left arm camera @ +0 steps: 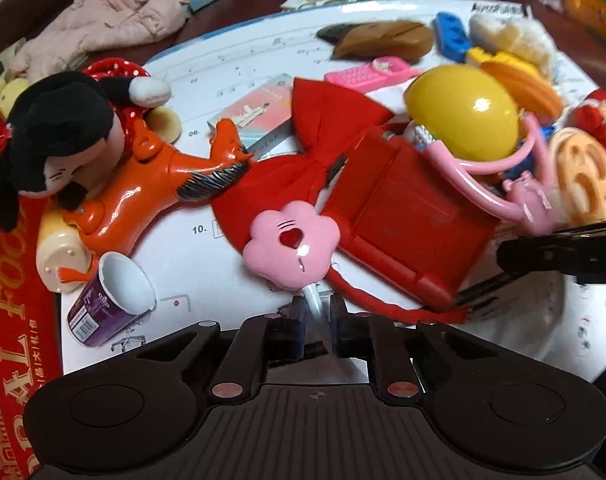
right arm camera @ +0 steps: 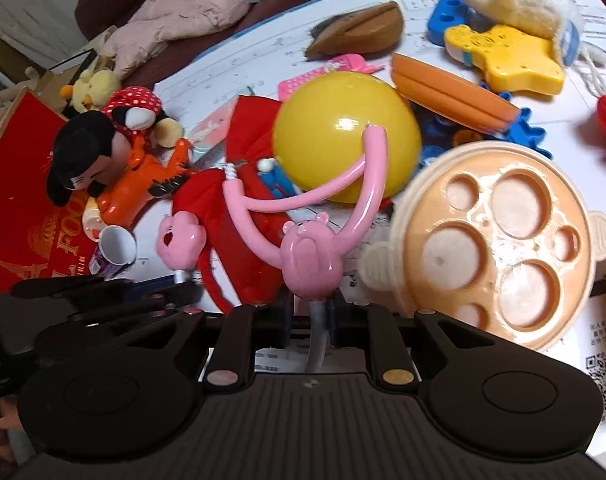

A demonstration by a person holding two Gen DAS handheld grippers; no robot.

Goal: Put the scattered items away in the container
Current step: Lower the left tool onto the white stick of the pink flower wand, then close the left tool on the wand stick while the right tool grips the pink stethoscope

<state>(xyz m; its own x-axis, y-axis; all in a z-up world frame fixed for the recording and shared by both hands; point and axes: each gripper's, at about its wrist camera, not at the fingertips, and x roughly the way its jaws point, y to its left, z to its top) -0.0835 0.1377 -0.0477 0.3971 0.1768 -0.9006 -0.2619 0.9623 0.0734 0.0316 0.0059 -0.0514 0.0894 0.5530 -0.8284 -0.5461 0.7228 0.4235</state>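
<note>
My left gripper (left arm camera: 314,312) is shut on the white stem of a pink paw-shaped toy (left arm camera: 291,240), held above a white paper sheet (left arm camera: 231,80). My right gripper (right arm camera: 314,316) is shut on the grey stem of a pink bear slingshot toy (right arm camera: 309,258); its forked arms reach up past a yellow ball (right arm camera: 343,132). The paw toy (right arm camera: 181,240) and left gripper (right arm camera: 103,292) show at the left of the right wrist view. The slingshot (left arm camera: 523,196) and right gripper (left arm camera: 559,256) show at the right of the left wrist view. A red box (left arm camera: 7,280) lies at the far left.
A red toy case (left arm camera: 407,220), red bow (left arm camera: 323,120), black-haired plush doll (left arm camera: 59,136), orange plastic toy (left arm camera: 143,184) and purple cup (left arm camera: 107,304) crowd the sheet. A beige moulded lid (right arm camera: 503,248), orange toy (right arm camera: 451,96) and yellow star toy (right arm camera: 503,56) lie right. Pink cloth (left arm camera: 115,16) lies behind.
</note>
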